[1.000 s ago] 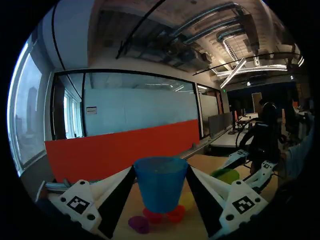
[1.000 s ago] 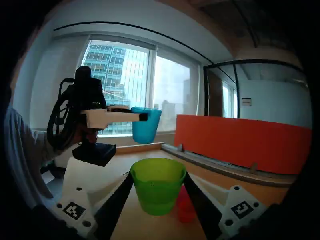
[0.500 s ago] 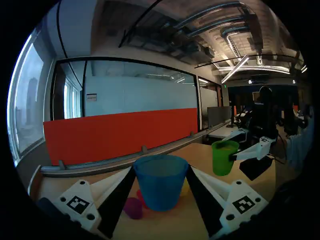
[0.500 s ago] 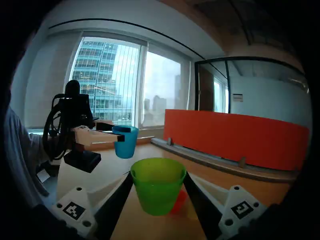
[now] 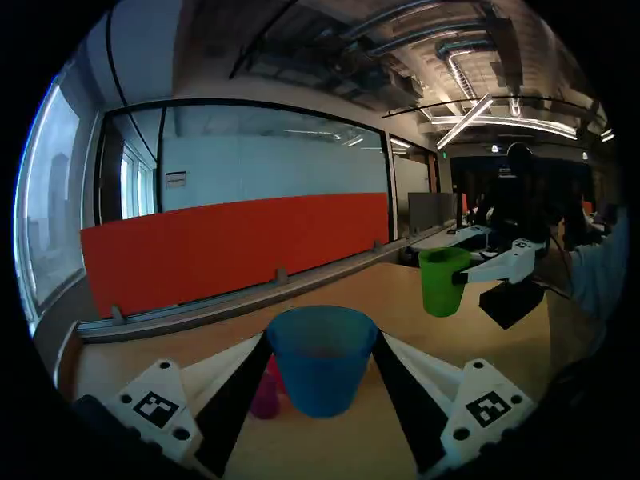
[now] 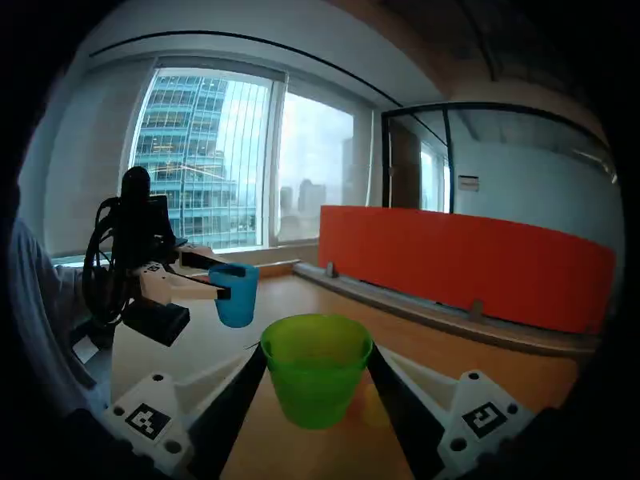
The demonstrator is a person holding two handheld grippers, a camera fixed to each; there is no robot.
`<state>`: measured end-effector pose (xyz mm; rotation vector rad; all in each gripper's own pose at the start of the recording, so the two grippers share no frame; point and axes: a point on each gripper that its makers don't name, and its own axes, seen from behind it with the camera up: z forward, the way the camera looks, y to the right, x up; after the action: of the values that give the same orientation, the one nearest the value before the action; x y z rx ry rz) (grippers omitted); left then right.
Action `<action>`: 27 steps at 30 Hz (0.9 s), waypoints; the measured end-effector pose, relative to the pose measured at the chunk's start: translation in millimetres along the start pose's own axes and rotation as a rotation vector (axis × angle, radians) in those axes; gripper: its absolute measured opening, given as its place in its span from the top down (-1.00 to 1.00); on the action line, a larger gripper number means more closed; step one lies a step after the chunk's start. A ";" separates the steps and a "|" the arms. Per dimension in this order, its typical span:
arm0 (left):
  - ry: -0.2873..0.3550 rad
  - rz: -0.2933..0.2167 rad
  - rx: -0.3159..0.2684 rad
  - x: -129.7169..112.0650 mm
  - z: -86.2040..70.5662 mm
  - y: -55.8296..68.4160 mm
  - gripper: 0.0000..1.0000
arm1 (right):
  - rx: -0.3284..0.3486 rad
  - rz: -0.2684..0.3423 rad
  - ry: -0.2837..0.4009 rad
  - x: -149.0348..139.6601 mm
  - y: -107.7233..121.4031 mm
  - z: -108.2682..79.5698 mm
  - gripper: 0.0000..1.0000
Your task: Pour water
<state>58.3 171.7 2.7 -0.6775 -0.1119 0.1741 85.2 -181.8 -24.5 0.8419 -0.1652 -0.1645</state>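
Left gripper view: clasping an upright blue cup [image 5: 322,360] in left jaws, over the table [image 5: 384,296]. Right gripper view: clasping an upright green cup [image 6: 317,380] in right jaws.

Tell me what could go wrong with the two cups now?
1. The blue cup in the left tongs and the green cup in the right tongs are held apart, so a pour from here could miss and wet the table.
2. Each cup is pinched only at its sides, so once tilted it might slip out.
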 end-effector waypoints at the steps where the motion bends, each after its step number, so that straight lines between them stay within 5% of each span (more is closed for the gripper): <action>1: -0.009 0.003 -0.002 -3.1 0.7 0.4 -0.79 | 0.002 0.003 -0.008 -2.3 0.5 0.3 -0.82; 27: -0.336 0.052 -0.104 -112.5 23.1 17.8 -0.80 | 0.051 -0.007 -0.295 -93.2 3.5 11.1 -0.83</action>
<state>-57.8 177.5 4.1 -0.7507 -0.4282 0.3334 -7.7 -168.0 -22.1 0.8658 -0.4443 -0.2917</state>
